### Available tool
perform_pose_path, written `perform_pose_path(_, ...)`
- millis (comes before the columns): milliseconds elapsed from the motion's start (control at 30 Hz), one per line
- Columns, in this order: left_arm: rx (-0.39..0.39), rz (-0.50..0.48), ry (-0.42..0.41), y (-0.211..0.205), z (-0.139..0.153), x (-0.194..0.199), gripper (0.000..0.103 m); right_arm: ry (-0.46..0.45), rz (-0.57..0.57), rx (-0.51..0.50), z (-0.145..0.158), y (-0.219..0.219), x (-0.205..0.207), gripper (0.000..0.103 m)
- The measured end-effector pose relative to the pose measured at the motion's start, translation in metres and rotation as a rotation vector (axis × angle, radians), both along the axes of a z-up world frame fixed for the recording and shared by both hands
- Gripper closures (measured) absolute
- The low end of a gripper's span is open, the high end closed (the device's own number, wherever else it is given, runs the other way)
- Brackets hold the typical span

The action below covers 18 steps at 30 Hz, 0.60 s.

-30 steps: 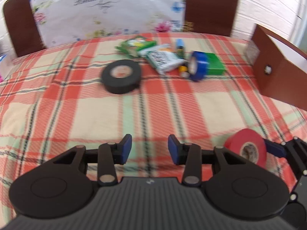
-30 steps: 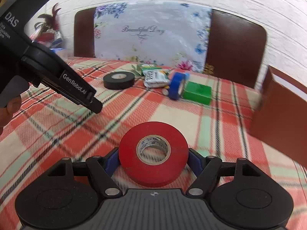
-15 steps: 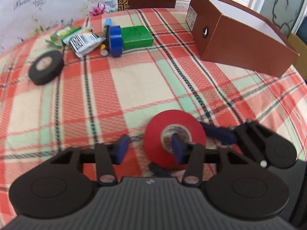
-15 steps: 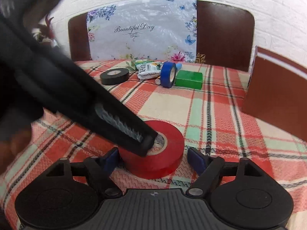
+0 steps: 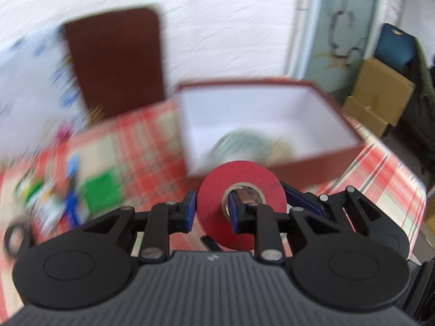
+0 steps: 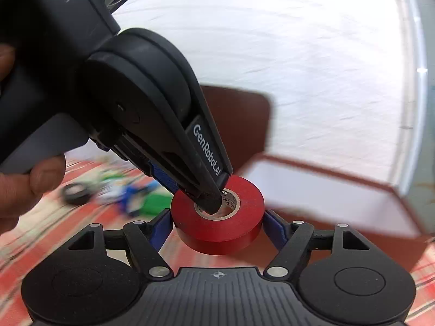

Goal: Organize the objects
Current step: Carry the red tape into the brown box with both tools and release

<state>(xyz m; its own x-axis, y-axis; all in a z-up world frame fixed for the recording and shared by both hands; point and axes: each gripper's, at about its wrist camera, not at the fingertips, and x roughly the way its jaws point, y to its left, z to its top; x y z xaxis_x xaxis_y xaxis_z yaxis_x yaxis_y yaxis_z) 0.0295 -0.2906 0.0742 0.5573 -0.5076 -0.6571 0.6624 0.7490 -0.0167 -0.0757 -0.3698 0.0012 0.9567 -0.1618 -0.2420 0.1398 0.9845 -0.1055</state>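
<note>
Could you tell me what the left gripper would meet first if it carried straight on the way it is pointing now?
Probably the near wall of the brown box. The left gripper, pinching the red tape roll with one finger through its core, points at that open box just ahead. Depth is blurred, so it might clear the rim.

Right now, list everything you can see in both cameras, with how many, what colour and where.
red tape roll: one, red, held up off the table between both grippers, in front of the box
box: one, brown outside, white inside, open, on the table's right side; something round and pale lies in it, too blurred to name
black tape roll: one, black, far left on the table
green block: one, green, left part of the table, blurred
blue item: one, blue, beside the green block, blurred
tablecloth: one, red and cream plaid
chair back: one, brown, behind the table
cardboard boxes: brown, far right
left gripper: one finger outside the red roll, one inside its core
right gripper: fingers flank the roll's outer edge
</note>
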Motion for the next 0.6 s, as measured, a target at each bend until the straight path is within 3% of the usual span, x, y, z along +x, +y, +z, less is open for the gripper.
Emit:
perform_pose_path(133, -0.025, -0.08, -0.014, -0.063, 0.005, 0.011, 0.076, 0.002, -0.098, 0.006, 0.006, -0.062, 0.006, 0.032)
perform_pose_path(333, -0.037, -0.14, 0.004, -0.138, -0.013, 0.025, 0.075, 0.048, -0.215, -0.017, -0.008, -0.125, 0.025, 0.032)
perform_pose_path(367, -0.035, -0.145, 0.013, -0.146, -0.017, 0.027, 0.074, 0.046, -0.226, -0.001, -0.011, -0.133, 0.027, 0.027)
perform_pose_path(433, -0.005, -0.134, 0.027, -0.156, -0.026, 0.032, 0.074, 0.026, -0.257, 0.033, -0.013, -0.143, 0.027, 0.023)
perform_pose_path(500, 0.018, -0.132, 0.029, -0.155, -0.031, 0.03, 0.073, 0.011, -0.274, 0.025, -0.014, -0.142, 0.025, 0.025)
perform_pose_path(600, 0.026, -0.154, -0.014, -0.142, -0.026, 0.02, 0.072, -0.021, -0.282, 0.069, -0.018, -0.135, 0.016, 0.026)
